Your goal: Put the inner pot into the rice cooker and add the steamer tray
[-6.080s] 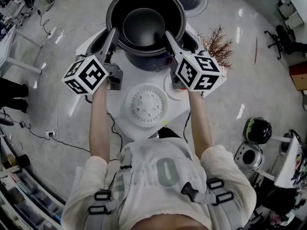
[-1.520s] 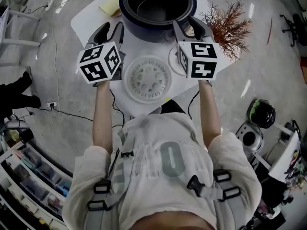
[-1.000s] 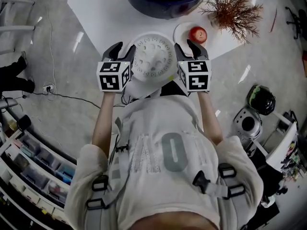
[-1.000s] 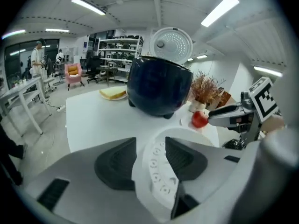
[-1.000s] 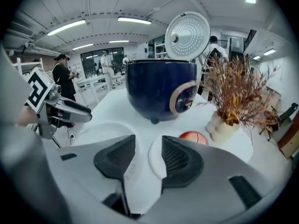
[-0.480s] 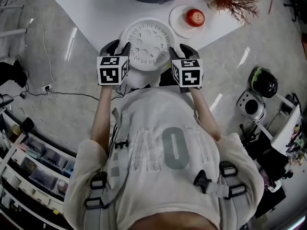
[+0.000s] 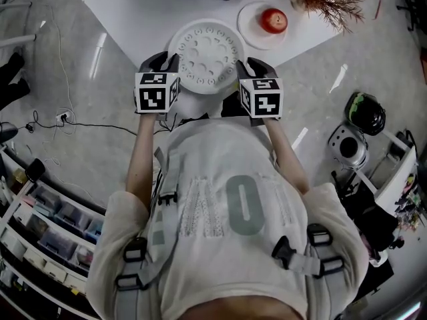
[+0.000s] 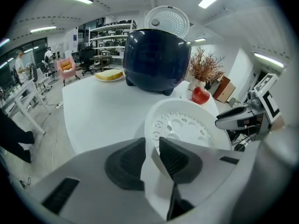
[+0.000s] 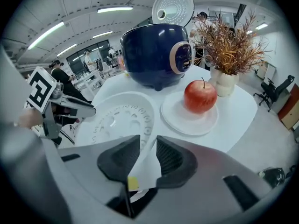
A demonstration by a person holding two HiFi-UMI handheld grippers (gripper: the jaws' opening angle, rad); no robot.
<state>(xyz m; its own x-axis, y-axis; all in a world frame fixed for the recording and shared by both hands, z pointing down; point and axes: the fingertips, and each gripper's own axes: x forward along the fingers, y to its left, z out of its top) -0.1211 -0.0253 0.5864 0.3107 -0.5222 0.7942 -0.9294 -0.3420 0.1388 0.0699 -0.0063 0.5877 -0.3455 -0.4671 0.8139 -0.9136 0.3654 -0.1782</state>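
The white perforated steamer tray (image 7: 207, 52) lies flat on the white table (image 7: 133, 12), near its front corner. My left gripper (image 7: 167, 60) is at the tray's left rim and my right gripper (image 7: 248, 65) at its right rim. In the left gripper view, the tray (image 8: 187, 125) has its rim between the closing jaws of the left gripper (image 8: 152, 146), pads against it. In the right gripper view, the right gripper (image 9: 148, 146) is closing the same way on the tray (image 9: 121, 118). The dark blue rice cooker (image 8: 156, 59) stands behind with its lid (image 9: 174, 6) up; its inside is hidden.
A red apple (image 7: 274, 20) sits on a small white plate right of the tray. A dried plant (image 9: 226, 50) in a pale vase stands behind it. A yellow item on a plate (image 8: 108, 75) lies at the table's far left. Floor and cables surround the table.
Both grippers came back from the cooker and down to the tray's two sides. Over the last half second their jaws narrowed onto the rim.
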